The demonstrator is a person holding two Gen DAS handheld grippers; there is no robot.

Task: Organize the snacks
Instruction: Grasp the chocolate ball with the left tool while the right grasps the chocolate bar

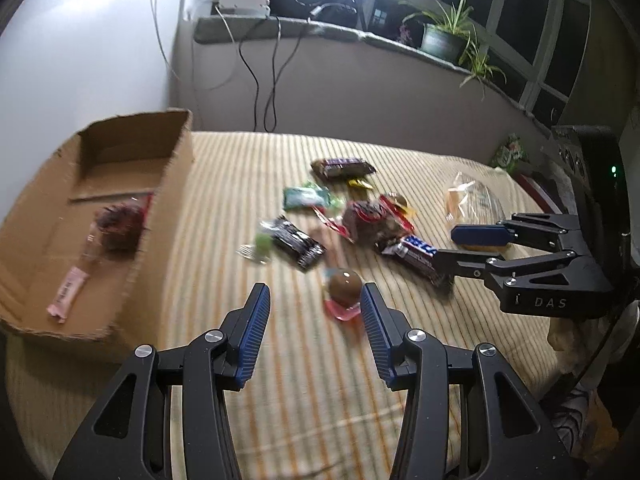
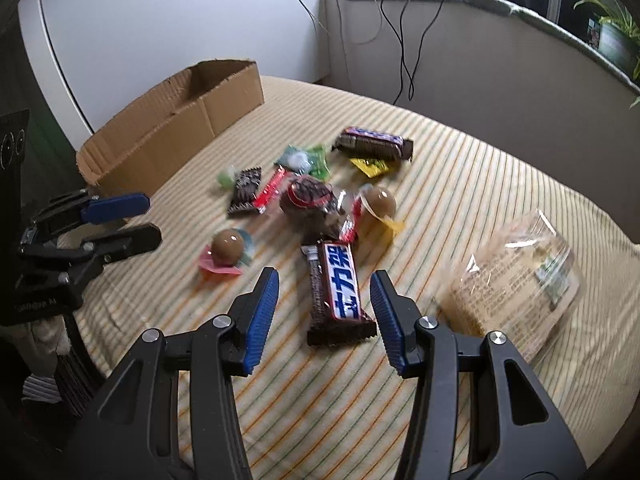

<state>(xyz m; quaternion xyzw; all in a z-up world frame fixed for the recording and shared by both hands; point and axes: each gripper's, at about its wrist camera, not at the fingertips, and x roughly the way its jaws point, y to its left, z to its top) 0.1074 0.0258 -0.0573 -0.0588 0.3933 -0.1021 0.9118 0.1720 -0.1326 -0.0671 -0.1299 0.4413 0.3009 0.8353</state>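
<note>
Loose snacks lie on a striped bedspread (image 1: pixel 304 360). My left gripper (image 1: pixel 315 294) is open with nothing in it; a chocolate ball in pink wrap (image 1: pixel 346 282) (image 2: pixel 227 246) sits just ahead of its right finger. My right gripper (image 2: pixel 325 280) is open, hovering over a blue-labelled chocolate bar (image 2: pixel 338 280) (image 1: pixel 416 254) that lies between its fingers, untouched by the pads. A cardboard box (image 1: pixel 172 184) (image 2: pixel 180 120) stands at the left and holds a dark red-wrapped snack (image 1: pixel 120 224) and a pink bar (image 1: pixel 68 292). Each gripper appears in the other's view: the right gripper (image 1: pixel 456 248), the left gripper (image 2: pixel 154 220).
Further back lie a dark wrapped cake (image 2: pixel 308 200), a second chocolate ball (image 2: pixel 378 202), a black packet (image 2: pixel 246 190), a green packet (image 2: pixel 304 160) and a brown bar (image 2: pixel 374 142). A clear bread bag (image 2: pixel 520 264) lies at the right. Cables (image 1: pixel 256 80) hang from the sill behind.
</note>
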